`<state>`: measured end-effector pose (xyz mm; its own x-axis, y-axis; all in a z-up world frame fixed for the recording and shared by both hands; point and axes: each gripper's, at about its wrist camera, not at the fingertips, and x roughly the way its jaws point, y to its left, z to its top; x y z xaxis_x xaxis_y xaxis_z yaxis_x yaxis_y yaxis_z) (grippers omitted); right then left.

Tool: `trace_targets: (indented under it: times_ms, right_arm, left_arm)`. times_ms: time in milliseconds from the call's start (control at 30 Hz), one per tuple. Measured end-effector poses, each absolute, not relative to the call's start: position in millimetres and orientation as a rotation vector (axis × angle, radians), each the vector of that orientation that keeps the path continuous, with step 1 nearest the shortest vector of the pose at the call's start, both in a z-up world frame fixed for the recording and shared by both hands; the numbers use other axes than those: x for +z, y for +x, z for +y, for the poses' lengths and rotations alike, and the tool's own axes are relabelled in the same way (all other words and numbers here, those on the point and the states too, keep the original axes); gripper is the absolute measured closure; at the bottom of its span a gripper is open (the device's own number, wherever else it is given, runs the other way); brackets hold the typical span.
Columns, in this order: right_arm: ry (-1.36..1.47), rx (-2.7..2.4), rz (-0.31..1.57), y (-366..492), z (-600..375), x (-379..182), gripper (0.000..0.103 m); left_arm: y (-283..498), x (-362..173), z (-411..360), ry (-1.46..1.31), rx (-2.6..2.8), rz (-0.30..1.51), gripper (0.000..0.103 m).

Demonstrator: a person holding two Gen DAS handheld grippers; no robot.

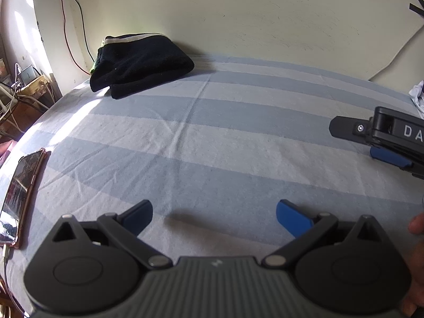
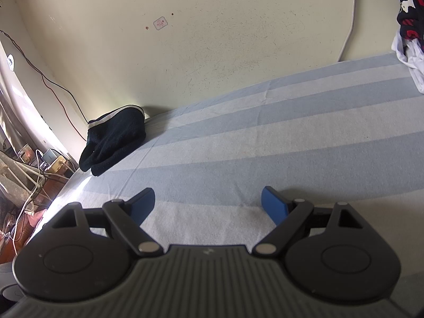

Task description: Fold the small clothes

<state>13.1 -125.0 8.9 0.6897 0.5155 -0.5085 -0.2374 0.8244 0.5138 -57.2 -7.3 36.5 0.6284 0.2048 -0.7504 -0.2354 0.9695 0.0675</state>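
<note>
Between garments, it seems: both tools, left (image 1: 214,213) and right (image 2: 208,203), hang spread and empty over the bed (image 1: 238,137) (folded bundle (image 1: 140,63) aside), so next fetch from the pile (image 2: 410,42).

Left claw (image 1: 214,212), right claw (image 2: 208,201): black linkages, blue pads, silver pivots.

The right gripper (image 2: 208,204) hovers with its blue-tipped fingers (image 2: 274,208) spread wide above a bed sheet (image 2: 265,137) striped blue and white. A folded dark garment (image 2: 114,139) lies against the wall (image 2: 212,39) at far left; crumpled clothes (image 2: 409,26) sit at far right.
</note>
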Motion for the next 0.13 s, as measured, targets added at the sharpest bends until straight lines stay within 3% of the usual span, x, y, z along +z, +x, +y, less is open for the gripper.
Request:
trace_targets:
  times_ms: [133]
  right_arm:
    - [0.432,0.435,0.690,13.0,-125.0,8.9,0.013]
  left_arm:
    - [-56.4,38.5,-5.6,-0.036,0.261,0.849,0.000]
